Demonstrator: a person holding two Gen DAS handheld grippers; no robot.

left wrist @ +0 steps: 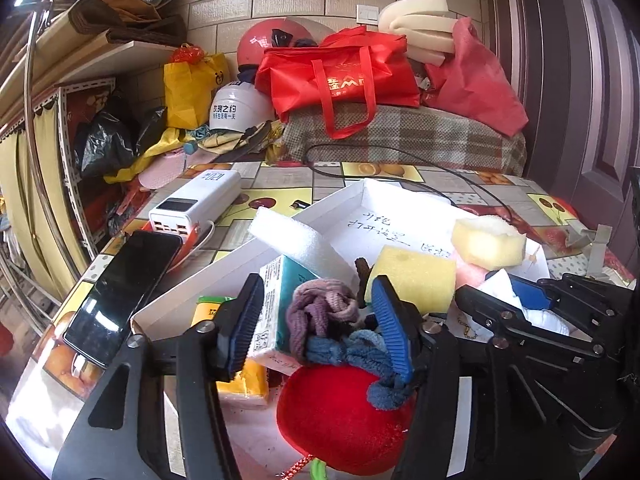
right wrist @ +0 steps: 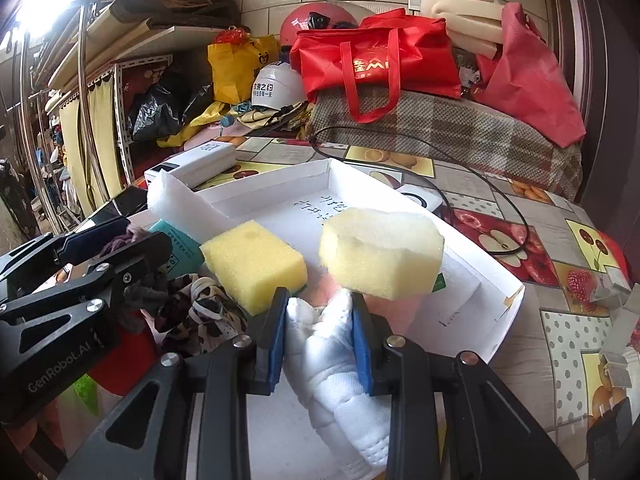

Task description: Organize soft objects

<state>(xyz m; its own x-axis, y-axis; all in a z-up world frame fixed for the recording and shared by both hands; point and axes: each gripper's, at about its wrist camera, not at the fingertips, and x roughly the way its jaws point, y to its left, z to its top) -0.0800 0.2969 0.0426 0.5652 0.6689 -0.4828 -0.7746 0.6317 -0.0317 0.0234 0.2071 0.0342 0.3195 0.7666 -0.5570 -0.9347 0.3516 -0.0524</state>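
Left wrist view: my left tongs stand spread over the white cardboard box, and no pad presses on anything. Between the two blue pads lies a mauve knitted scrunchie; a blue scrunchie sits just below it, draped against the right pad. I cannot tell whether that blue one merely leans on the pad or hangs from it. Under both, nearest to me, is a red plush ball. Behind the left pad stands a teal tissue pack, and beyond it a white foam block leans on the box wall. Just beyond the right pad is a yellow sponge, with a paler sponge farther right. A black phone lies outside the box, left of my left finger.

From the right wrist, my right tongs are pressed together on a white sock, which bulges between the pads and trails back toward me. The yellow sponge touches the tip of the left finger, and the paler sponge sits just above the right fingertip. A patterned brown-and-white cloth lies left of these tongs, between them and my other gripper.
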